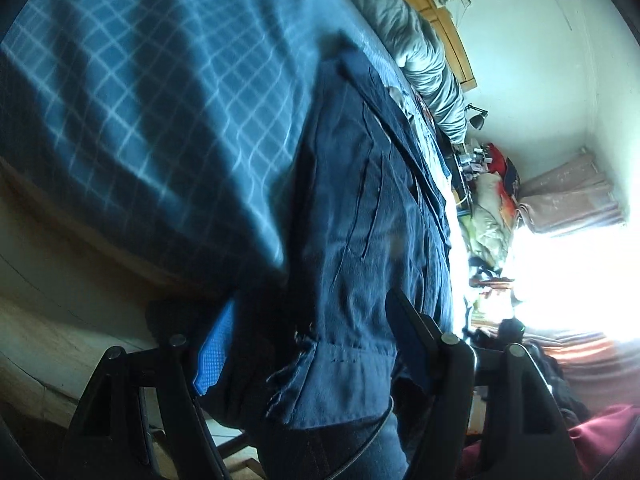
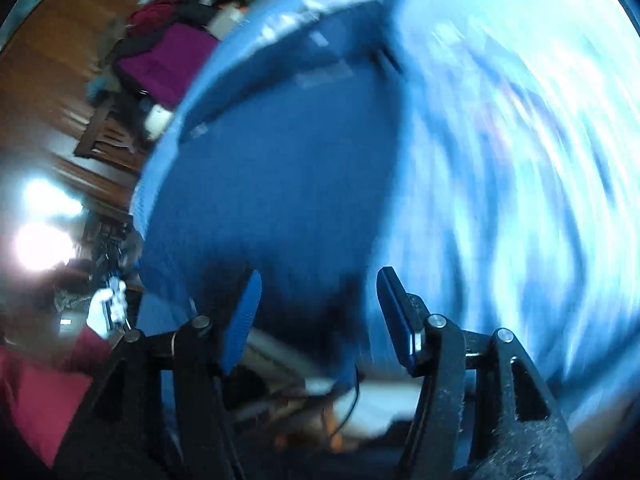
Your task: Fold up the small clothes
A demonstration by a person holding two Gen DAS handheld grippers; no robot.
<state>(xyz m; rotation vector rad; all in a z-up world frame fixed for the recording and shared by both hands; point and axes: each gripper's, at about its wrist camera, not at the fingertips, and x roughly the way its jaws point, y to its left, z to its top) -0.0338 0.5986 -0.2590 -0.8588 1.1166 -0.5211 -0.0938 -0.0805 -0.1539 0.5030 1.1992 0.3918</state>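
A dark navy garment (image 1: 360,208) with seams and a stitched hem lies on the blue checked bedspread (image 1: 132,92) and droops over the bed's edge. My left gripper (image 1: 312,348) is open, and the hem hangs loosely in the wide gap between its fingers. The right wrist view is heavily blurred by motion. There the same garment (image 2: 288,168) shows as a blue patch on the pale blue bedspread (image 2: 520,160). My right gripper (image 2: 320,316) is open just short of the garment's near edge, with nothing pinched between its pads.
A grey duvet (image 1: 416,40) and a wooden headboard (image 1: 440,12) lie at the far end of the bed. Heaped clothes (image 1: 492,200) sit by a bright window. A magenta cloth (image 2: 168,60) and a dark wooden frame (image 2: 108,136) stand on the wooden floor (image 2: 52,52).
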